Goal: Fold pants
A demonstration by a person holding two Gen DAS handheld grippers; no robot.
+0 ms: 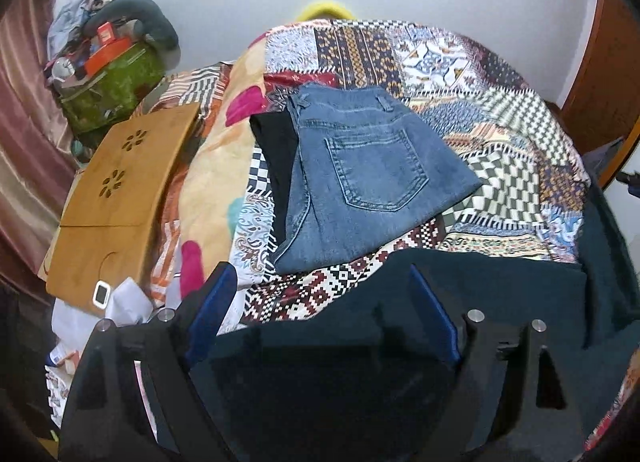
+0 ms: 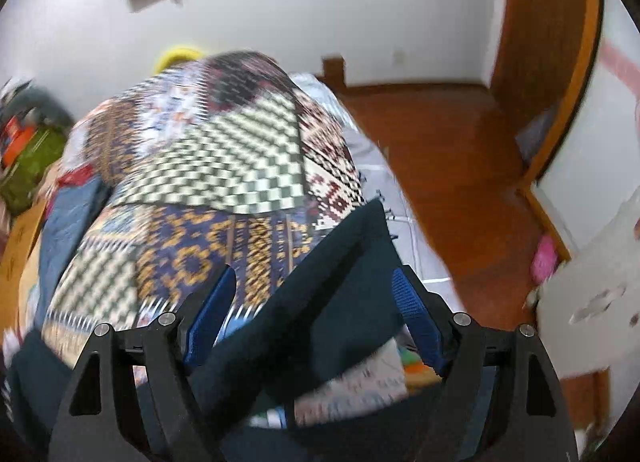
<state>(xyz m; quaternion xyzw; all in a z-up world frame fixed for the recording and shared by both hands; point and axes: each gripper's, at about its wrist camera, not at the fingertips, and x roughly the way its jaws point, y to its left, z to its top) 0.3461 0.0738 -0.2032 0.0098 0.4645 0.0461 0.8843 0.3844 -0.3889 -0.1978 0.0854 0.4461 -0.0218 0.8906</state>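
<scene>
Left wrist view: close above the near edge of the patchwork bedspread (image 1: 500,133), angled down toward the far white wall (image 1: 240,1); right wrist view: similarly low and steep, blurred, apparently turned toward the wooden floor (image 2: 440,149). Shared: bedspread, folded jeans (image 1: 360,173), wall.

One pair of folded blue jeans (image 1: 360,177), one dark teal pair of pants (image 1: 500,282), one black garment (image 1: 272,141), one patchwork bedspread (image 1: 500,133), one wooden lap tray (image 1: 120,189), two grippers, left (image 1: 320,310) and right (image 2: 316,298)
</scene>
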